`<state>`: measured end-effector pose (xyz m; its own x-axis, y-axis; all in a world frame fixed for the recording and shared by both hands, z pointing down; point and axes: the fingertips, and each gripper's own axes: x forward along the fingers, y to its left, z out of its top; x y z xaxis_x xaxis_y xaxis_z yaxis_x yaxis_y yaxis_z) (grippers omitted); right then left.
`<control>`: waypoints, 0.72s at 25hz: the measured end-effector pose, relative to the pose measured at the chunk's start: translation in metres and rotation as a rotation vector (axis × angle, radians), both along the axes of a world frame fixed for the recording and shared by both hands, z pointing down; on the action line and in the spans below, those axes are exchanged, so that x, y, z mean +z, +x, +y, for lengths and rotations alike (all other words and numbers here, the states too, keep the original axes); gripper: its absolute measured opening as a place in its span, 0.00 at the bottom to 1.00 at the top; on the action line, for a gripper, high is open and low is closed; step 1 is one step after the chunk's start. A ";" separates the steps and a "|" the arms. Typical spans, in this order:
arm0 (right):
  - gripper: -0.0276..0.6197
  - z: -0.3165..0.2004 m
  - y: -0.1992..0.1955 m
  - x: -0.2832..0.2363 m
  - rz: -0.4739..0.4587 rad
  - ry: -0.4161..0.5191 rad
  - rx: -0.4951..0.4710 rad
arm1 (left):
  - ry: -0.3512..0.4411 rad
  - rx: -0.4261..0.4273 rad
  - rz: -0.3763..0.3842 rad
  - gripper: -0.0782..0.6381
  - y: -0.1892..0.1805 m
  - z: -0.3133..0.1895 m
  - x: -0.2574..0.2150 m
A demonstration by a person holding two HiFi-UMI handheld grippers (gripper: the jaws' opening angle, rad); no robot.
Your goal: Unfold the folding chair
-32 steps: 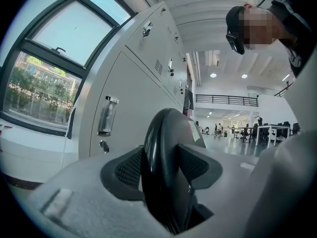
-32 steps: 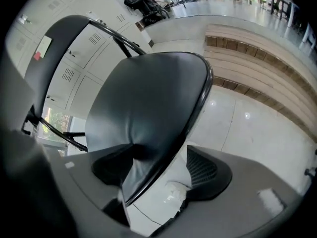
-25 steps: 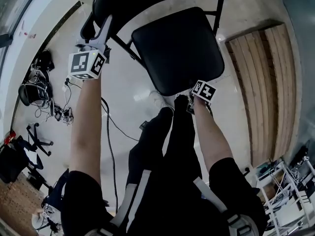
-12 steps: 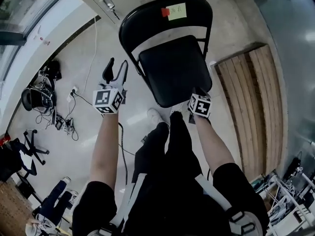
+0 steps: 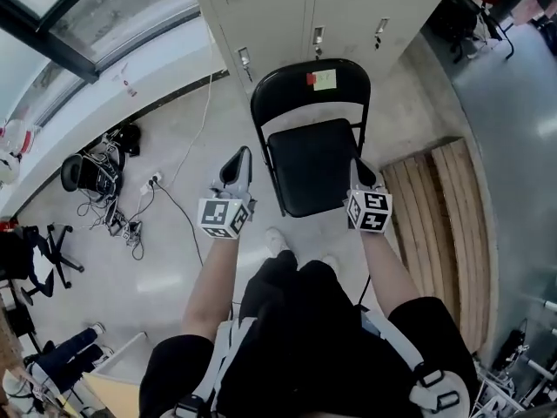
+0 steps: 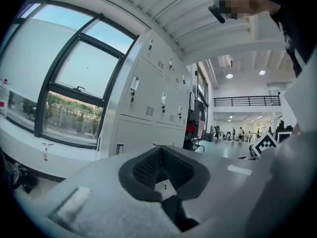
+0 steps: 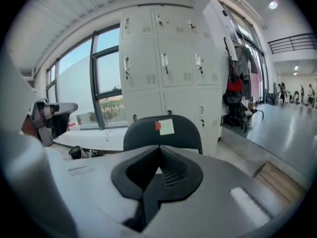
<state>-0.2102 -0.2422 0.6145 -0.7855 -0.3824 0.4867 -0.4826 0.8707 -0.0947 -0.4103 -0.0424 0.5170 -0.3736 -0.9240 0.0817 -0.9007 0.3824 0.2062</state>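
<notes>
Left tongs (image 5: 241, 157), grey two-jaw gripper carrying a cube of square markers: jaws having just been closing, now clenched pad to pad and gripping nothing.
Right tongs (image 5: 359, 169), same make: jaws likewise having just been closing, now clenched and gripping nothing.
Black metal folding chair with padded seat (image 5: 312, 171): standing unfolded on the pale floor (image 5: 174, 259) between the two tongs, seat lying level. Its left edge is sitting near the left tongs, its right edge just beside the right tongs; contact not determinable.
Pale yellow sticky note with red tab (image 5: 324, 79): sticking to the chair's curved backrest, beyond both tongs.
Pale grey metal lockers (image 5: 287, 11): standing behind the chair.
Slatted wooden boards (image 5: 444, 225): lying on the floor right of the right tongs.
Black cables and gear (image 5: 100, 177): lying well left of the left tongs.
</notes>
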 end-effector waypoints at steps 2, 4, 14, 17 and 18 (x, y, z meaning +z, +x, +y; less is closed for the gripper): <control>0.05 0.002 0.000 -0.030 -0.073 -0.007 -0.025 | 0.008 -0.035 0.019 0.11 0.017 0.009 -0.012; 0.05 0.002 0.007 -0.056 -0.136 -0.007 -0.061 | 0.012 -0.060 0.025 0.11 0.037 0.016 -0.021; 0.05 -0.005 0.127 -0.134 -0.288 0.045 -0.168 | 0.053 -0.164 -0.030 0.11 0.164 0.040 -0.060; 0.05 -0.008 0.157 -0.150 -0.309 0.072 -0.186 | 0.058 -0.177 -0.064 0.11 0.198 0.042 -0.072; 0.05 -0.008 0.166 -0.155 -0.318 0.080 -0.191 | 0.062 -0.188 -0.071 0.11 0.206 0.044 -0.076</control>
